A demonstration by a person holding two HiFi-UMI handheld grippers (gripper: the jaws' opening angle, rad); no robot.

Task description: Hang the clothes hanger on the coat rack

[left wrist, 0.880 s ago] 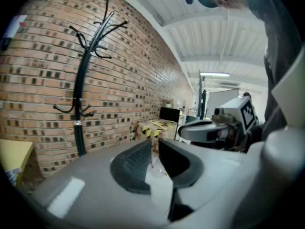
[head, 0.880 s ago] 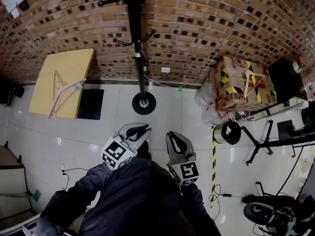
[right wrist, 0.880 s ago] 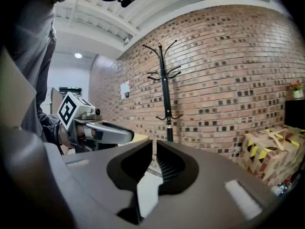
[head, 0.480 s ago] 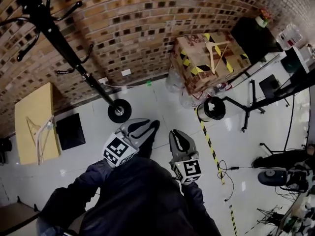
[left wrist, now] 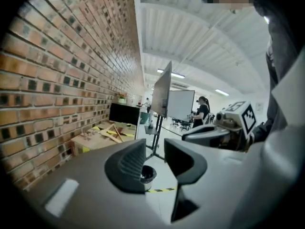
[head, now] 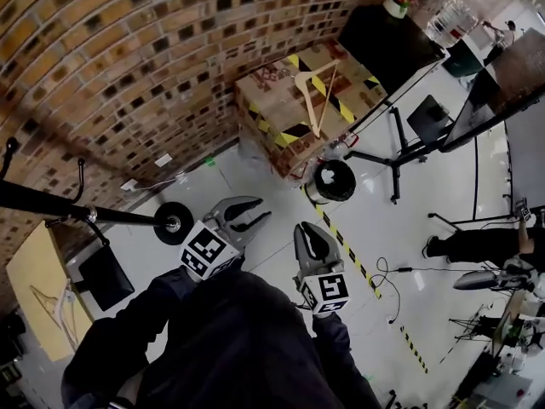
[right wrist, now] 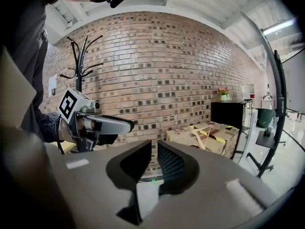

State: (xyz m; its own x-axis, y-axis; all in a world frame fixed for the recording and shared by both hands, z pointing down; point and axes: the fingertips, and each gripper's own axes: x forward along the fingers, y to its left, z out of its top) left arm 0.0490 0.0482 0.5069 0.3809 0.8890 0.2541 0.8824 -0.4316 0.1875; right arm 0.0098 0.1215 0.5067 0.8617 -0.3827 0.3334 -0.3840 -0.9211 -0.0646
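Head view has the pale wooden clothes hanger [head: 313, 100] lying flat on the cardboard box with yellow-black tape [head: 264, 88] by the brick wall, well apart from both tools. The left gripper [head: 255, 213] has its jaws apart and empty; the right gripper [head: 306, 231] shows only a slit between its jaws, also empty. The black metal coat rack [head: 85, 215] stands off left, hooks bare. By my reading nothing is done: pickup, carry and hanging all remain

Head camera swung right: cardboard box [head: 266, 96] carrying wooden hanger [head: 317, 92] went from far right to top centre. Coat rack [head: 85, 215] now well left of the box, pole near-horizontal. Yellow table [head: 25, 271] pushed far lower-left of the box.
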